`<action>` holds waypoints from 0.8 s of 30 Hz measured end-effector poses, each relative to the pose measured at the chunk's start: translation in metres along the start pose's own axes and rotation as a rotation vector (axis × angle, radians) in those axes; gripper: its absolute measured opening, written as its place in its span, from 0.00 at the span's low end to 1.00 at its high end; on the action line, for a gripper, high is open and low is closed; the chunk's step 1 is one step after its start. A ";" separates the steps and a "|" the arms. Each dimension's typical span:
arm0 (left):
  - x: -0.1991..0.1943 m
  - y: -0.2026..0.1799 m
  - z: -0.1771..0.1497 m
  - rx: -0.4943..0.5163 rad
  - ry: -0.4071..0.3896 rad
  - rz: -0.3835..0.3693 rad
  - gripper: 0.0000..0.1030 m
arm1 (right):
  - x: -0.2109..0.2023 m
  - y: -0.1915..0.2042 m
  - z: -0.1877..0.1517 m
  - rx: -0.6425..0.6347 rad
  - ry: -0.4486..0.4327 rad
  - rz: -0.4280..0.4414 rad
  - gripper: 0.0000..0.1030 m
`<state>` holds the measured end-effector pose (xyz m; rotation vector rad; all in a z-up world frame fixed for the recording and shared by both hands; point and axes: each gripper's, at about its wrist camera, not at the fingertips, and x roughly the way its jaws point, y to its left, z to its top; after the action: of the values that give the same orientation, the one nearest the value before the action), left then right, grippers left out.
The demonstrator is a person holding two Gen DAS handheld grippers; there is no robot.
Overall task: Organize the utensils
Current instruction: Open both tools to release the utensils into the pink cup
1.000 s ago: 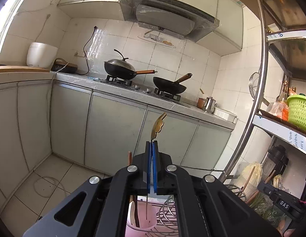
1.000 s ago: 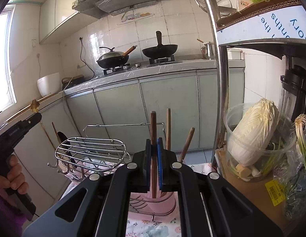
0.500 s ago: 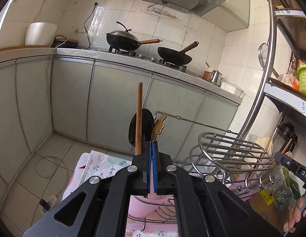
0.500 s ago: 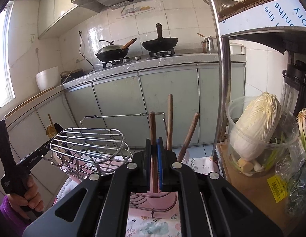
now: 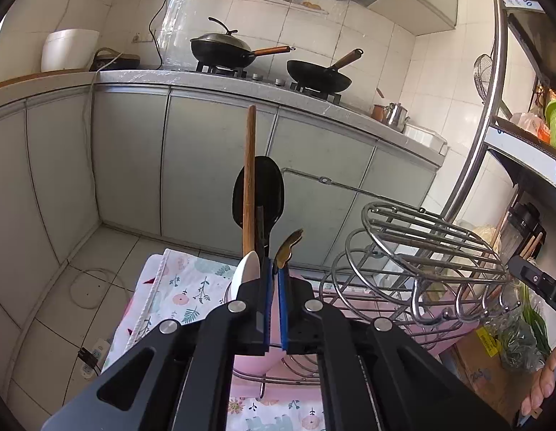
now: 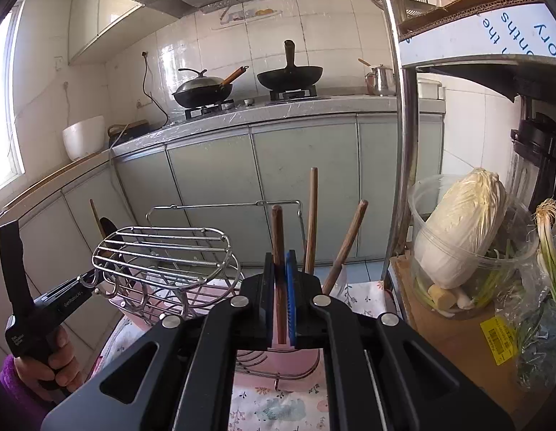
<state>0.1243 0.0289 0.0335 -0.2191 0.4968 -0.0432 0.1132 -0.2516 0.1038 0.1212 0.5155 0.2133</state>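
My left gripper [image 5: 275,280] is shut on a thin gold-handled utensil [image 5: 288,248], held over a pink holder [image 5: 252,361] at the rack's left end. In that holder stand a wooden-handled utensil [image 5: 249,179], a black spoon [image 5: 260,190] and a white spoon [image 5: 246,273]. My right gripper [image 6: 280,280] is shut on a dark wooden-handled utensil [image 6: 278,233] over the pink holder [image 6: 303,357] at the rack's right end, beside two other wooden handles [image 6: 312,215].
A chrome wire dish rack [image 5: 432,251] with a domed top [image 6: 163,248] stands on a floral cloth [image 5: 177,294]. A metal shelf pole [image 6: 400,107], a tub with cabbage [image 6: 464,230] and a cardboard box [image 6: 453,344] are at the right. Cabinets and stove lie behind.
My left gripper has come down toward the left holder with the gold utensil and the view has tilted down. My right gripper has lowered slightly with its wooden handle.
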 end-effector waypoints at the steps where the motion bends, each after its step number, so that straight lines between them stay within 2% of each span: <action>1: -0.001 -0.001 0.000 0.004 0.005 0.000 0.03 | 0.000 0.001 0.000 -0.005 0.008 -0.003 0.06; 3: -0.002 -0.003 0.002 0.007 0.018 0.001 0.06 | -0.001 0.003 -0.001 -0.014 0.023 -0.005 0.06; 5: -0.006 -0.004 0.002 0.009 0.019 0.003 0.14 | -0.003 0.005 -0.001 -0.022 0.036 -0.009 0.08; 7: -0.011 -0.006 0.003 0.014 0.004 0.008 0.23 | -0.006 0.007 -0.002 -0.030 0.045 -0.009 0.16; 10: -0.019 -0.009 0.006 0.032 -0.008 0.013 0.27 | -0.014 0.010 -0.001 -0.038 0.038 -0.007 0.38; 11: -0.022 -0.010 0.007 0.037 -0.013 0.012 0.29 | -0.017 0.011 -0.001 -0.041 0.032 -0.008 0.41; 20: -0.053 -0.019 0.009 0.069 -0.037 0.005 0.47 | -0.052 0.025 -0.002 -0.059 -0.026 -0.011 0.48; 24: -0.069 -0.023 0.005 0.067 -0.027 0.004 0.53 | -0.067 0.035 -0.010 -0.051 -0.057 -0.003 0.56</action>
<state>0.0662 0.0145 0.0755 -0.1529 0.4679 -0.0531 0.0458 -0.2326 0.1332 0.0763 0.4528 0.2191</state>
